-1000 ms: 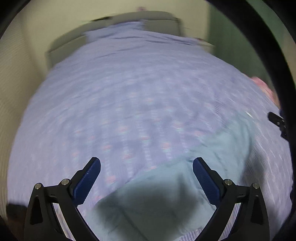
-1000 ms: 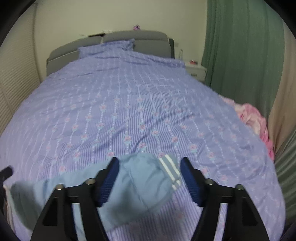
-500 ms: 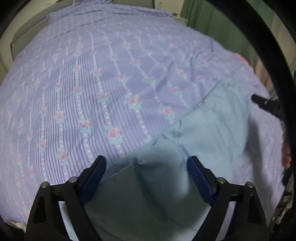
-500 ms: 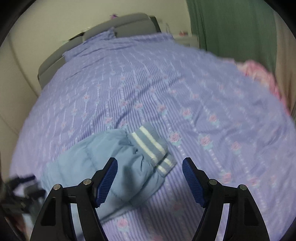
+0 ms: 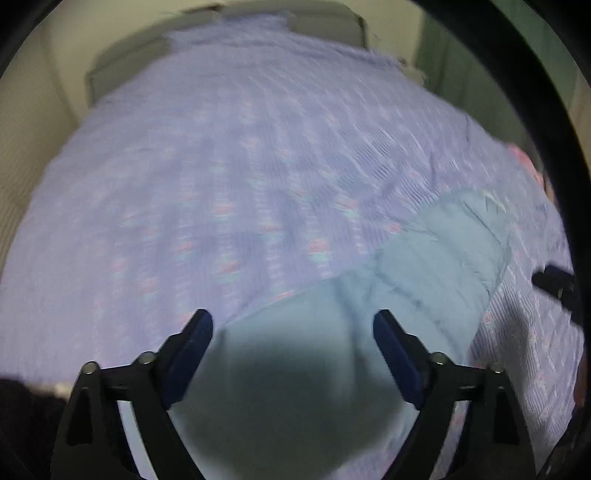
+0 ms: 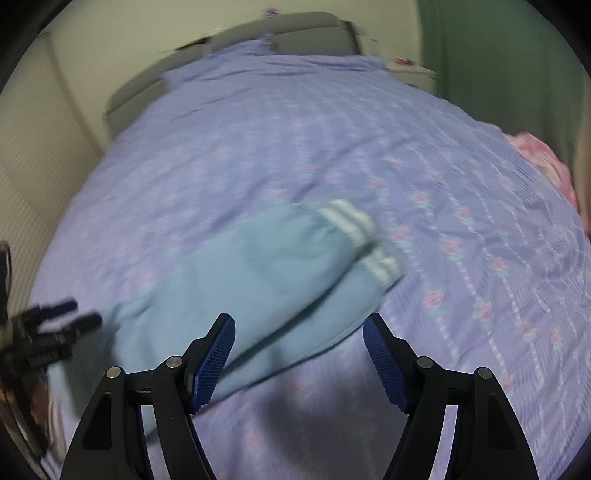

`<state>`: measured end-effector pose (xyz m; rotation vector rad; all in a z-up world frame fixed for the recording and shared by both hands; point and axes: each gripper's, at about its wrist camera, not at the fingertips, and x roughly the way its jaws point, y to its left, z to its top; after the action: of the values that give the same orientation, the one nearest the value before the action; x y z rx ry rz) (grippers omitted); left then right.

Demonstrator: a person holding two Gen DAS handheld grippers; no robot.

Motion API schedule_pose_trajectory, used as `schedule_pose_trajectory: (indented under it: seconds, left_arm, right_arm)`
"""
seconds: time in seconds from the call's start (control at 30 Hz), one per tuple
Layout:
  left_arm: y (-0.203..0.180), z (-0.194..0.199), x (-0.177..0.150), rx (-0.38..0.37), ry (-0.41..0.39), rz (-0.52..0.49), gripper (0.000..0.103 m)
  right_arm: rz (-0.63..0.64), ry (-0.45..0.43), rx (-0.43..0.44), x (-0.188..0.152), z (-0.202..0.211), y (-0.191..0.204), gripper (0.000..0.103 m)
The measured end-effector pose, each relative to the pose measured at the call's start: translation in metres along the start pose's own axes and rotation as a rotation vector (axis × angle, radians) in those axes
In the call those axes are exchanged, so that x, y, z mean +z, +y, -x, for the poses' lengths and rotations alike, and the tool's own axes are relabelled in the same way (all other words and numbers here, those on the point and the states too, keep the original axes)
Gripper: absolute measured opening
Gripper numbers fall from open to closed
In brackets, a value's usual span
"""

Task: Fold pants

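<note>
Light blue pants [image 5: 436,266] lie bunched on the bed, running from near me toward the right. In the left wrist view my left gripper [image 5: 291,332] hovers over their near end, jaws opening, the pads clear of the cloth. In the right wrist view the pants [image 6: 258,280] end in white-striped cuffs [image 6: 358,229]. My right gripper [image 6: 299,332] hangs open just above their near edge and holds nothing. The left gripper [image 6: 55,317] shows at that view's left edge, and the right gripper [image 5: 554,282] shows at the right edge of the left wrist view.
The purple flowered bed cover [image 6: 443,166] fills both views. A grey headboard [image 6: 295,33] stands at the far end, and a white nightstand [image 6: 413,74] and a green curtain [image 6: 498,55] at the right. Pink cloth [image 6: 543,158] lies at the bed's right edge.
The left view dipped toward the pants, then tilted back up so the headboard shows again. The right gripper sank closer to the pants, whose cuffs now lie further up and right in its view.
</note>
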<state>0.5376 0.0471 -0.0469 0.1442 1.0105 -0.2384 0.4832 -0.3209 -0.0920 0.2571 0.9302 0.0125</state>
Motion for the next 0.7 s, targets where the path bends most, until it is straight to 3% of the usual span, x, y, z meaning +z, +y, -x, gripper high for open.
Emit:
schedule_pose_trajectory:
  seconds: [0.13, 0.23, 0.4, 0.53, 0.57, 0.63, 0.67, 0.7]
  left_arm:
    - [0.054, 0.027, -0.042, 0.092, 0.028, 0.097, 0.090]
    - [0.077, 0.026, -0.067, 0.105, 0.073, 0.131, 0.090]
    - [0.113, 0.012, -0.088, 0.002, 0.091, 0.284, 0.082]
    - [0.131, -0.009, -0.101, -0.078, 0.115, 0.434, 0.076]
    - [0.125, -0.015, -0.106, -0.114, 0.124, 0.460, 0.073]
    - [0.124, -0.027, -0.110, -0.165, 0.160, 0.493, 0.055]
    - [0.124, -0.030, -0.111, -0.176, 0.169, 0.500, 0.038]
    - [0.122, -0.031, -0.111, -0.147, 0.172, 0.497, 0.033]
  right_arm:
    - [0.083, 0.074, 0.154, -0.030, 0.011, 0.047, 0.073]
    - [0.192, 0.107, 0.186, -0.052, 0.008, 0.086, 0.073]
    - [0.227, 0.179, 0.249, -0.076, -0.007, 0.122, 0.067]
    - [0.175, 0.248, 0.233, -0.084, -0.027, 0.116, 0.056]
    - [0.170, 0.260, 0.218, -0.086, -0.029, 0.116, 0.055]
    - [0.168, 0.271, 0.210, -0.089, -0.032, 0.117, 0.053]
    - [0.167, 0.278, 0.213, -0.088, -0.035, 0.118, 0.052]
    - [0.170, 0.284, 0.217, -0.089, -0.037, 0.119, 0.050]
